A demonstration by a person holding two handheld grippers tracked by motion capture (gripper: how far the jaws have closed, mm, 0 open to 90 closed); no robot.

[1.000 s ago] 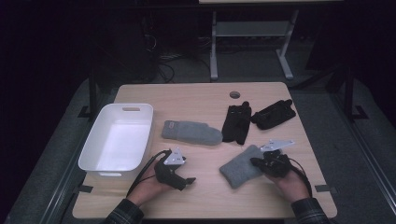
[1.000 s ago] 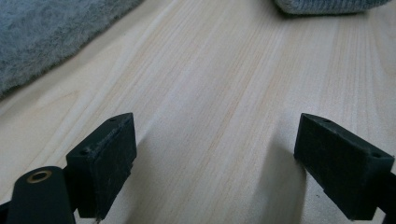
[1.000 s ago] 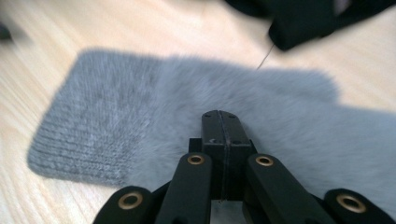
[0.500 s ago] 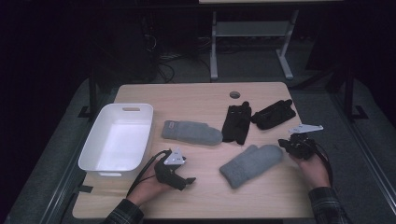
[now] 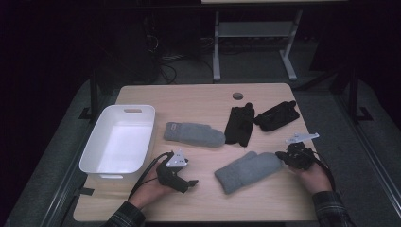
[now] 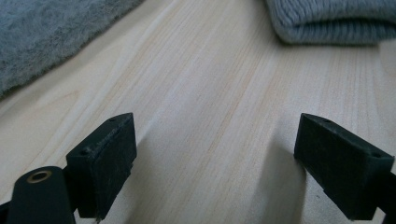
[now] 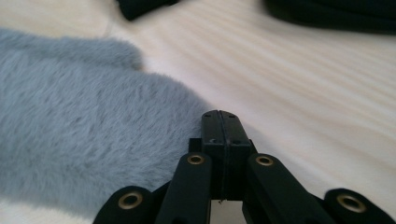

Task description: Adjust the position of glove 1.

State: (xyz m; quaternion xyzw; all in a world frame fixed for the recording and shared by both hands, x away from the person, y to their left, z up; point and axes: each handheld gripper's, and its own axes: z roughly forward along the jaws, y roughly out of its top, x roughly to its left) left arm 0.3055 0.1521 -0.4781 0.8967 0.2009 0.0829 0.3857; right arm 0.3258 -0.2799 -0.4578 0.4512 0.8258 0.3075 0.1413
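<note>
Two grey mittens lie on the wooden table (image 5: 198, 101). The far mitten (image 5: 194, 134) is flat near the middle. The near mitten (image 5: 248, 170) lies slanted, its fuzzy tip (image 7: 70, 126) just left of my right gripper (image 7: 220, 116). That right gripper (image 5: 280, 156) is shut, jaws pressed together with nothing visible between them, at the mitten's right end. My left gripper (image 5: 189, 183) rests near the front edge, pointing right. In its own view the left gripper (image 6: 215, 154) is open over bare wood, with the near mitten's ribbed cuff (image 6: 331, 23) ahead.
A white tub (image 5: 118, 142) stands at the table's left side. Two black gloves (image 5: 239, 124) (image 5: 276, 116) lie at the back right, and one dark glove (image 7: 336, 11) shows beyond my right gripper. A cable hole (image 5: 237, 96) is near the far edge.
My right gripper left the near mitten, swung out to the right, then came back to the mitten's right end. The mitten now lies stretched out longer. The left gripper stayed put.
</note>
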